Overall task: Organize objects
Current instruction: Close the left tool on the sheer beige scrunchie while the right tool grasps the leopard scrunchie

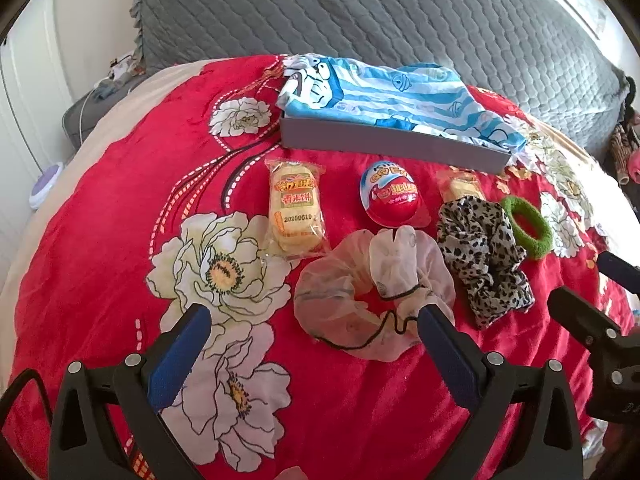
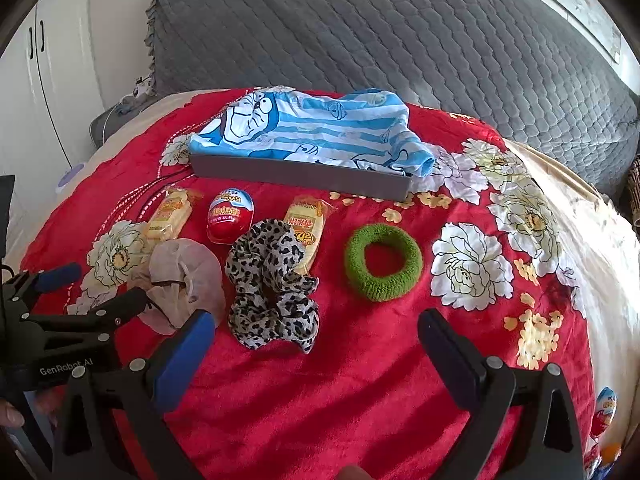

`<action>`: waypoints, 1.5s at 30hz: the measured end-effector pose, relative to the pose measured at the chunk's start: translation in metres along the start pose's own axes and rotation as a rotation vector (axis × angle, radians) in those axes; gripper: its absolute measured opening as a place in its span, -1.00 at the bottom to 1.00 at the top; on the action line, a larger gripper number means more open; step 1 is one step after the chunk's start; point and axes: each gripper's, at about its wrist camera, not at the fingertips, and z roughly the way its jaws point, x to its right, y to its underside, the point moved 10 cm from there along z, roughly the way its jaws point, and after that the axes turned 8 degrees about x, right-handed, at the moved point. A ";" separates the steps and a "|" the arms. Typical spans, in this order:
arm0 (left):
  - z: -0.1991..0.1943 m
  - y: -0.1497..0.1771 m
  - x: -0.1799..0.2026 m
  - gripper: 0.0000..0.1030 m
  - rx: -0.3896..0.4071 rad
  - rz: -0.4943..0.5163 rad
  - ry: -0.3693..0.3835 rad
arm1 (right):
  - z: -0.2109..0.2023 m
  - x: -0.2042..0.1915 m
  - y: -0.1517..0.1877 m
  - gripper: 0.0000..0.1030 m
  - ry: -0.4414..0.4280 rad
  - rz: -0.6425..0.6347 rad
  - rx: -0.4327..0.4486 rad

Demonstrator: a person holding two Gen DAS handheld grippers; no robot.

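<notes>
The left gripper [image 1: 314, 320] hung low over the red floral blanket [image 1: 120, 208], its blue-padded fingers spread wide and holding nothing; its right finger overlapped the near edge of the sheer pale scrunchie [image 1: 352, 296], though contact could not be told. The right gripper [image 2: 314, 326] was likewise wide open and empty above bare blanket, with the leopard-print scrunchie [image 2: 272, 284] lying just beyond its left finger and the green hair ring [image 2: 383, 255] farther on, between its fingers in the view.

The three hair ties lay in a row, the sheer one leftmost, the leopard one in the middle, the green one to the right. Behind them sat a second row: a rice cracker packet [image 1: 294, 210], a red-and-white chocolate egg [image 1: 392, 196], and another cracker packet [image 2: 308, 224] partly under the leopard scrunchie.

Farther back stood a shallow grey box [image 2: 300, 178] with a blue-striped cartoon cloth [image 2: 312, 128] draped in it and spilling over its right end. Beyond rose a grey quilted headboard [image 2: 360, 32].
</notes>
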 end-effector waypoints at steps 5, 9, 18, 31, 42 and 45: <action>0.010 -0.004 0.003 1.00 -0.006 0.014 0.004 | 0.010 0.000 -0.002 0.99 0.002 -0.006 -0.008; 0.018 -0.005 0.005 1.00 -0.015 0.019 0.009 | 0.020 -0.002 -0.006 0.99 -0.007 -0.010 -0.015; 0.028 -0.007 0.007 1.00 -0.016 0.019 0.018 | 0.042 0.001 0.001 0.98 -0.008 0.003 -0.069; 0.035 -0.003 0.000 1.00 -0.033 -0.026 -0.003 | 0.053 -0.002 0.004 0.97 0.000 -0.002 -0.087; 0.044 0.006 0.001 0.90 -0.077 -0.036 0.011 | 0.063 -0.004 0.014 0.74 -0.006 -0.005 -0.129; 0.047 0.011 0.003 0.89 -0.094 -0.039 0.021 | 0.065 -0.009 0.017 0.62 -0.017 -0.025 -0.139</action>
